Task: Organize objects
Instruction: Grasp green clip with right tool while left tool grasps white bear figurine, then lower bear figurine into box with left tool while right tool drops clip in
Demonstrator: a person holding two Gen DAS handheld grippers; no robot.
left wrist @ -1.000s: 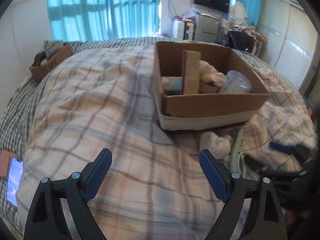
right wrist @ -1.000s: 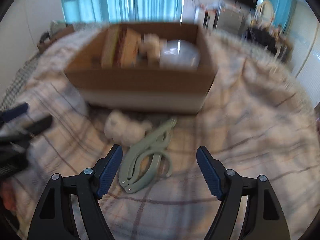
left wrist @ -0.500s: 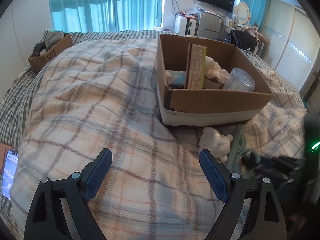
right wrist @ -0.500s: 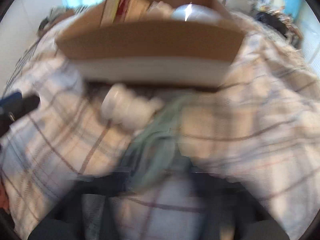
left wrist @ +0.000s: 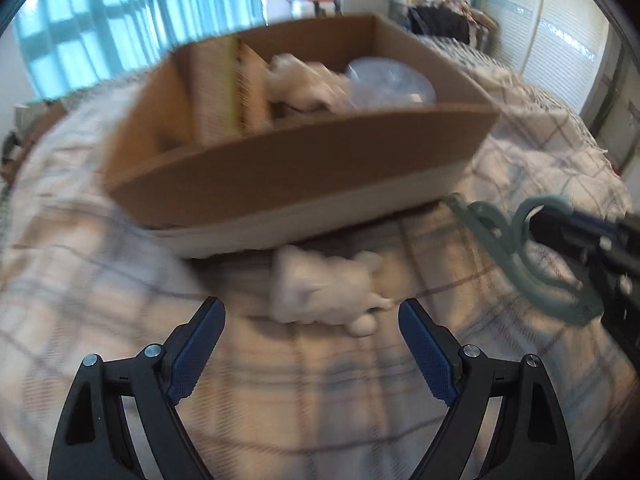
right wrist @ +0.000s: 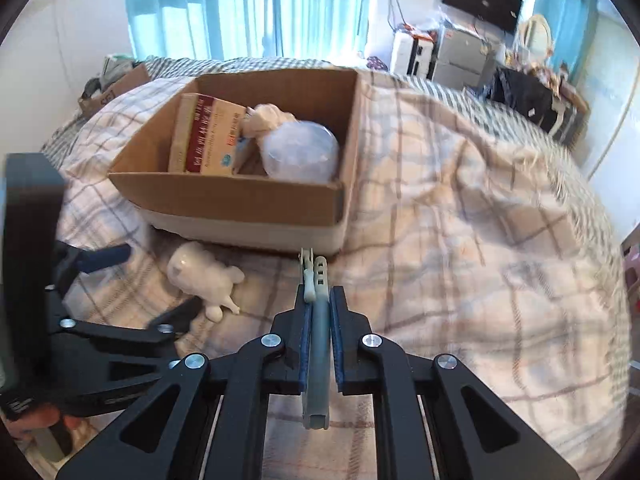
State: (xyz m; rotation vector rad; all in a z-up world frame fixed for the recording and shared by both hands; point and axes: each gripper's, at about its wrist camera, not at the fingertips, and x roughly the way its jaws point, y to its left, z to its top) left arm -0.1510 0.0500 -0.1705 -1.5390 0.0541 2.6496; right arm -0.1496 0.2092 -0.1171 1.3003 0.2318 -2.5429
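A pale green plastic clamp (right wrist: 316, 276) is pinched between the blue pads of my right gripper (right wrist: 318, 300); the jaws are closing tight on it and it is lifted off the plaid blanket. In the left wrist view the green clamp (left wrist: 508, 248) hangs from the right gripper (left wrist: 560, 224) at the right edge. A white animal figurine (left wrist: 324, 292) lies on its side in front of the cardboard box (left wrist: 300, 176). My left gripper (left wrist: 310, 310) stands wide open with the figurine just ahead between its tips, not touching. The figurine (right wrist: 204, 276) lies beside the left gripper's fingers (right wrist: 108, 256).
The cardboard box (right wrist: 240, 200) holds an upright book-like pack (right wrist: 208, 140), another white figurine (right wrist: 264, 118) and a clear plastic tub (right wrist: 300, 152). A smaller carton (right wrist: 116, 88) sits far back left on the bed. Plaid blanket (right wrist: 460, 220) spreads to the right.
The right gripper closed on the green clamp and raised it off the blanket. The left gripper swung right and down, bringing the white figurine between its open fingers.
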